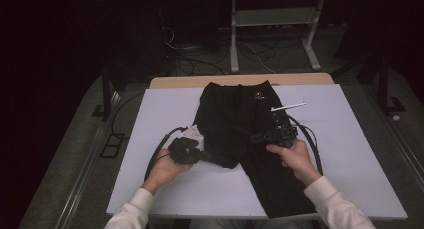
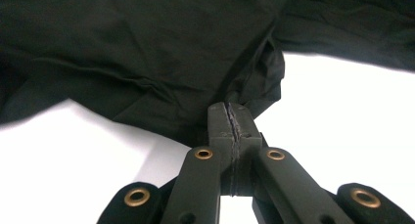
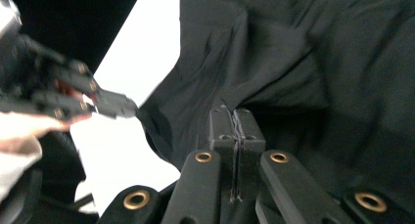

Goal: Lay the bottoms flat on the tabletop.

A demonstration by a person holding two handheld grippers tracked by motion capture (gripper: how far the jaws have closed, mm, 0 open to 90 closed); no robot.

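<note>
A pair of black trousers (image 1: 235, 119) lies on the white table cover (image 1: 150, 119), waistband at the far side, one leg reaching the near edge. My left gripper (image 1: 207, 156) comes in from the left and is shut on the hem of the shorter left leg; in the left gripper view the jaws (image 2: 230, 106) pinch bunched black cloth (image 2: 147, 53). My right gripper (image 1: 252, 138) points left over the middle of the trousers, shut on a fold of the cloth (image 3: 274, 57). The right gripper view shows its closed tips (image 3: 233, 111) and the left gripper (image 3: 132, 108) beside them.
A thin white stick (image 1: 288, 107) lies on the cover just right of the trousers. The table's wooden far edge (image 1: 240, 80) shows past the cover. Behind stand a metal rack (image 1: 270, 19) and loose cables (image 1: 200, 54) on the floor.
</note>
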